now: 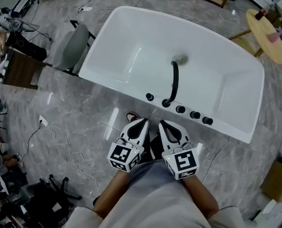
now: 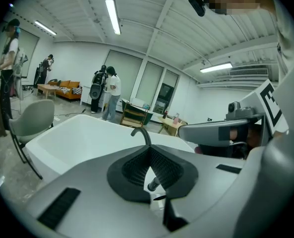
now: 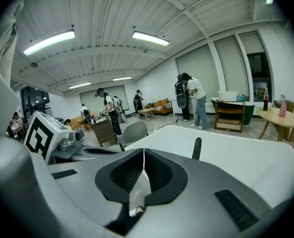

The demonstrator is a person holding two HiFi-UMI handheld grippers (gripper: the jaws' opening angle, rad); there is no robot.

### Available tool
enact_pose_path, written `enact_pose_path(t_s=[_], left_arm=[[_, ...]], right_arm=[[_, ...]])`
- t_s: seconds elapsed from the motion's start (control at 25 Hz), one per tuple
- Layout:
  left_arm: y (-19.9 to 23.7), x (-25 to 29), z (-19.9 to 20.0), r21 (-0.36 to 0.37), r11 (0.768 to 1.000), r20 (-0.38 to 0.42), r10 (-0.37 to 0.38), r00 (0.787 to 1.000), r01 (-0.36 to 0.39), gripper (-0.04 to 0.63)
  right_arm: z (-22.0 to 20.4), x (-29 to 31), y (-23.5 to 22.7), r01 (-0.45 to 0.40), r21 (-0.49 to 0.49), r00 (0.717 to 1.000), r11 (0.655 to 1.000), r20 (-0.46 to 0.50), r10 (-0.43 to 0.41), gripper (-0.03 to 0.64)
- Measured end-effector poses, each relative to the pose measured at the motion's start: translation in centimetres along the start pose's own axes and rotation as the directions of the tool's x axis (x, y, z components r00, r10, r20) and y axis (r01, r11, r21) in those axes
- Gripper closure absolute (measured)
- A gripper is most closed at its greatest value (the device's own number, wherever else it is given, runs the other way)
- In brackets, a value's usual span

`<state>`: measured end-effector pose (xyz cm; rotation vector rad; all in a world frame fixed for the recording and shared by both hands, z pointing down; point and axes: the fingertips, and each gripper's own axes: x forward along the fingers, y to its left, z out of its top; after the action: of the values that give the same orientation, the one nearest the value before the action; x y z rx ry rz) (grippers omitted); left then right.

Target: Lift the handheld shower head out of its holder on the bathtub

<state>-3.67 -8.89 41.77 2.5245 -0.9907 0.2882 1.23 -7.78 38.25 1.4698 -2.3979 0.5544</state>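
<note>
A white bathtub [image 1: 113, 85] lies ahead of me on the grey floor. A row of black fittings stands on its near rim. The tallest is a black curved stem [image 1: 173, 80] that arches over the basin, and it shows as a hook [image 2: 142, 133] and as an upright stick [image 3: 197, 148]. Round black fittings [image 1: 194, 114] sit to its right and one [image 1: 150, 97] to its left. Which one is the shower head I cannot tell. My left gripper [image 1: 144, 122] [image 2: 147, 150] and right gripper [image 1: 162, 124] [image 3: 143, 153] hang side by side just short of the rim, both shut and empty.
A grey chair [image 1: 72, 45] stands at the tub's left end, with a dark desk [image 1: 20, 69] beyond it. A round wooden table [image 1: 267, 34] is at the far right. Cables and a power strip [image 1: 43, 121] lie on the floor to my left. People stand in the background.
</note>
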Motion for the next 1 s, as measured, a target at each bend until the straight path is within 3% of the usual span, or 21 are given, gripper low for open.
enact_pose_path(t_s=[0.2,0.44,0.64,0.88,1.0], left_arm=[[2.5,2.1,-2.0,-0.033,0.999,-0.019,0.018,1.000,-0.019,0.589],[4.5,5.2,-4.4,-0.011,1.000,-0.057,0.000,0.998,0.000,0.589],[6.2,6.8,-8.0,-0.020,1.000,-0.086,-0.012,0.996,0.011,0.588],[9.6,8.6,-12.3,-0.034,0.999,-0.124,0.023,0.992,-0.028,0.588],[10.5,9.9,-14.4,-0.034,0.998,-0.158,0.043,0.986,-0.049,0.544]], right_arm=[[-1.3,2.2,-1.1,0.017,0.005,0.999,1.000,-0.038,-0.017,0.597],[-3.3,4.9,-2.3,0.053,0.032,0.996,0.998,-0.078,-0.050,0.597],[-4.9,6.6,-3.1,0.065,0.050,0.994,0.997,-0.095,-0.060,0.597],[-7.5,8.4,-4.5,0.106,0.076,0.987,0.991,-0.126,-0.096,0.597],[-8.7,8.5,-5.1,0.126,0.083,0.983,0.989,-0.148,-0.112,0.597]])
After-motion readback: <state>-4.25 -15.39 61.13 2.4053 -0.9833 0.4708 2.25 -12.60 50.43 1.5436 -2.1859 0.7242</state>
